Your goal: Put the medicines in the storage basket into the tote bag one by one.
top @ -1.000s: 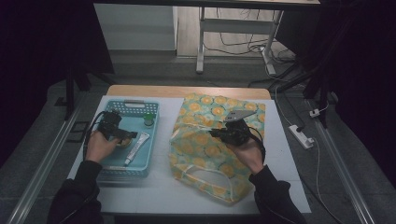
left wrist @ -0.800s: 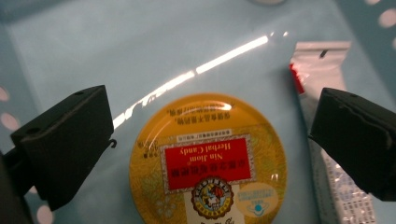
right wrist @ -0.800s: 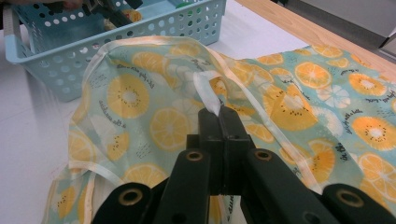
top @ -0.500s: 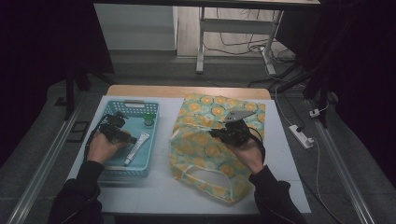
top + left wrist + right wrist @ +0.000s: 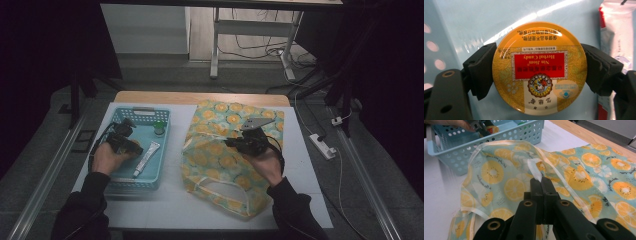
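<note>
Left gripper (image 5: 539,72) jaws, just closing, were pressed on round yellow candy tin (image 5: 539,67); right gripper (image 5: 541,182) was clamped on citrus-print fabric bag's white handle (image 5: 534,171). Slip risked: the tin's rim was smooth and curved.

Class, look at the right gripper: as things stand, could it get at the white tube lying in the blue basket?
Probably not yet: the right gripper is shut on the bag's handle, and the left gripper occupies the basket beside the tube.

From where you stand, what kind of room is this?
Probably a lab or workshop set up for filming table work, not a home. The white table sits between metal rails, a power strip and loose cables lie on the floor, and the surroundings are dark.
</note>
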